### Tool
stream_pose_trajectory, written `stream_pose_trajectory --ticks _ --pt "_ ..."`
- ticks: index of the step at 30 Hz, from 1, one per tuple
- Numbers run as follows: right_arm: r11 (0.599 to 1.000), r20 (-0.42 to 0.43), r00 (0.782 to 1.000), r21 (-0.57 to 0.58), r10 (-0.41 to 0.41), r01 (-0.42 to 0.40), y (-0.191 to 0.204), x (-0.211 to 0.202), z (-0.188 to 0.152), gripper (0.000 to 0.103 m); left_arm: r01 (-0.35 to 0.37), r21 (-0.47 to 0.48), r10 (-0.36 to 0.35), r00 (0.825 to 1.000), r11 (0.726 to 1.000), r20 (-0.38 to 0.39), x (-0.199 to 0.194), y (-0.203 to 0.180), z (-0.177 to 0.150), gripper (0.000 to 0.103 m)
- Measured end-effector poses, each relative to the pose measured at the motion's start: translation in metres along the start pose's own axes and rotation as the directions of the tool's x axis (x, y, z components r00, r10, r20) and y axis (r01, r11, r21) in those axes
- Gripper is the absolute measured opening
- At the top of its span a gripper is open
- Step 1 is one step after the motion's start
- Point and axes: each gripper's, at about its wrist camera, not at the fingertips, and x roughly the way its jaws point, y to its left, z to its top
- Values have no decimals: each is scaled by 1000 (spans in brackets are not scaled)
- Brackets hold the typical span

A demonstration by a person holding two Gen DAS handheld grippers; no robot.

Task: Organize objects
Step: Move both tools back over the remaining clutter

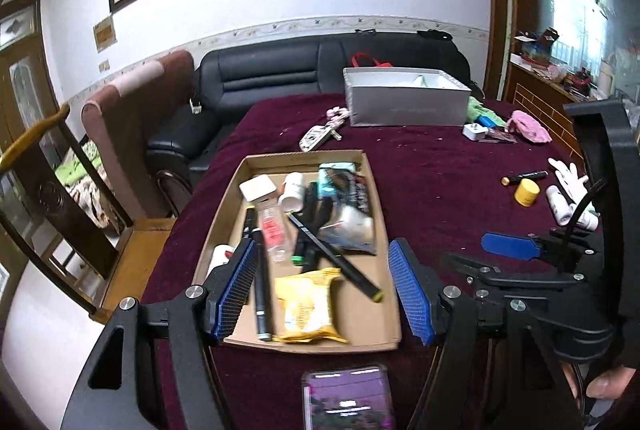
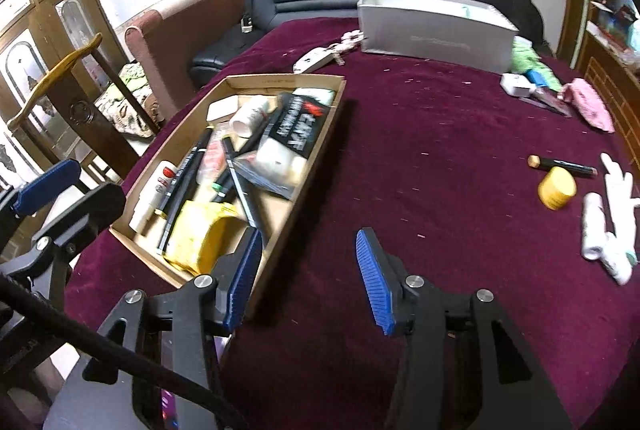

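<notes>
1. Both tongs hang apart with nothing between their blue pads: the left tongs (image 1: 324, 286) over the near part of the cardboard tray (image 1: 362, 314), the right tongs (image 2: 308, 278) over the tray's right wall and the bare maroon cloth beside it.
2. On the desk (image 2: 420, 150), covered in maroon cloth, the cardboard tray lies left of centre and holds a loose heap: a yellow snack packet (image 1: 306, 304), several black markers (image 1: 258, 270), a white bottle (image 1: 291, 192), a white square case (image 1: 258, 188), a clear tube with a red label (image 1: 273, 230) and a black printed pouch (image 2: 298, 128).
3. Well apart on the right lie a yellow jar (image 2: 557, 188), just beside a black marker with a gold cap (image 2: 564, 164), plus a white glove (image 2: 620, 186) and 2 white bottles (image 2: 592, 226).
4. At the far edge stands a grey open box (image 2: 436, 30); a white charger (image 2: 514, 84), a green cloth (image 2: 532, 60) and a pink cloth (image 2: 588, 104) lie near its right end, a white key fob (image 2: 314, 58) near its left.
5. A phone with a lit screen (image 1: 348, 398) lies at the near edge, below the tray.
6. A black sofa (image 1: 280, 74) stands behind the desk.
</notes>
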Motion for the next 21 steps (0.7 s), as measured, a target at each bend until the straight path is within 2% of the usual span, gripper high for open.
stream_pose_trajectory --ticks 4,10,16,21 --pt "999 35 999 0 -39 39 -17 -19 -11 54 -2 17 2 1000 1000 10 -8 -22 1 62" --pt "997 54 995 16 -80 79 -44 -35 -25 57 18 53 -18 1000 998 -8 -6 -62 2 62" --pt "985 36 994 144 -104 98 -110 -46 -35 57 58 117 -53 998 991 -44 4 -108 1 62" --pt "963 29 988 229 -155 144 -161 -58 -42 56 79 153 -68 995 985 -75 16 -135 0 62"
